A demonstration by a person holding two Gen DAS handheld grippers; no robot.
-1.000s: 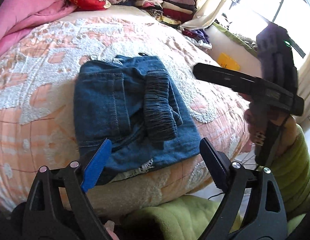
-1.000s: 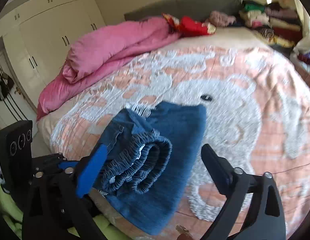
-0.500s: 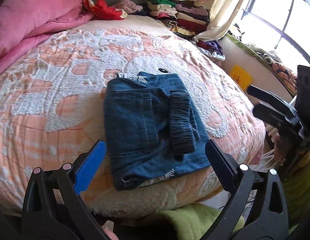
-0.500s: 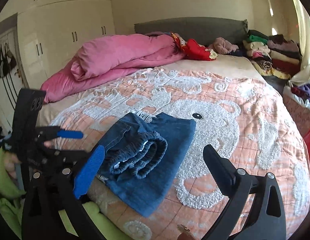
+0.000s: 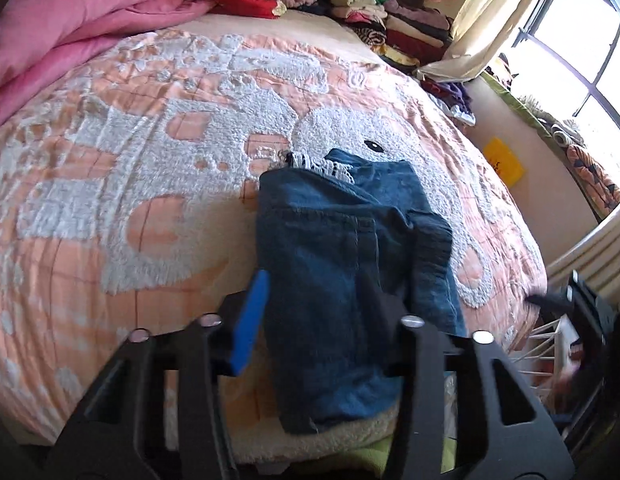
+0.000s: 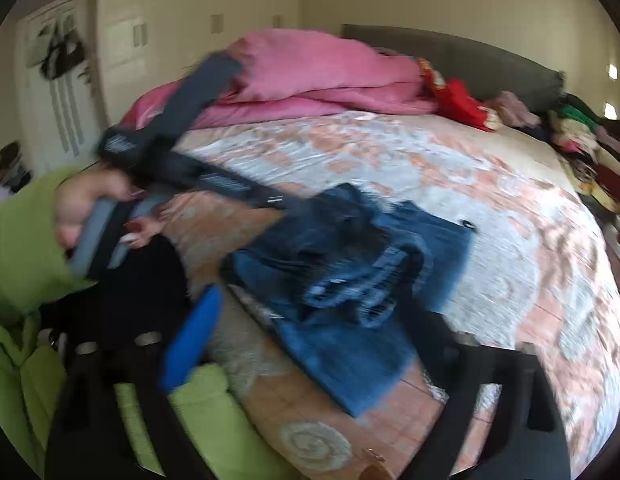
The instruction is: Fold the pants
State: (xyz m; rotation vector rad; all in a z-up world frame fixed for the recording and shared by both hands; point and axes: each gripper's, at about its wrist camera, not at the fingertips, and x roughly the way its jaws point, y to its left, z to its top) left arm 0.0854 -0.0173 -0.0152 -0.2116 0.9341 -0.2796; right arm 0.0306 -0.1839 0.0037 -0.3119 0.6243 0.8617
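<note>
My left gripper (image 5: 323,312) is closing, its blue pad on one side and the black one on the other straddling the near part of the folded jeans (image 5: 349,280); I see denim between the jaws, but I cannot make out the pads pressing on it, so I count it as not yet gripped. My right gripper (image 6: 306,340) is closing too, jaws wide, with the rolled waistband end of the jeans in the gap ahead of them; that view is smeared by motion, and no contact shows. The jeans lie as a compact folded bundle near the front edge of the bed (image 5: 110,180), on the peach and white bedspread, their long side running away from me toward the headboard, frayed hem at the far end. From the left jaws the bundle sits straight ahead and a little to the right; from the right jaws it sits ahead and slightly left, so both hands flank it, and the left looks the nearer. In the right view the hand (image 6: 94,208) in a green sleeve (image 6: 26,240) holds the left tool low over the bundle's near corner. I judge the fold nearly finished, with the next move a pinch on the near edge.
</note>
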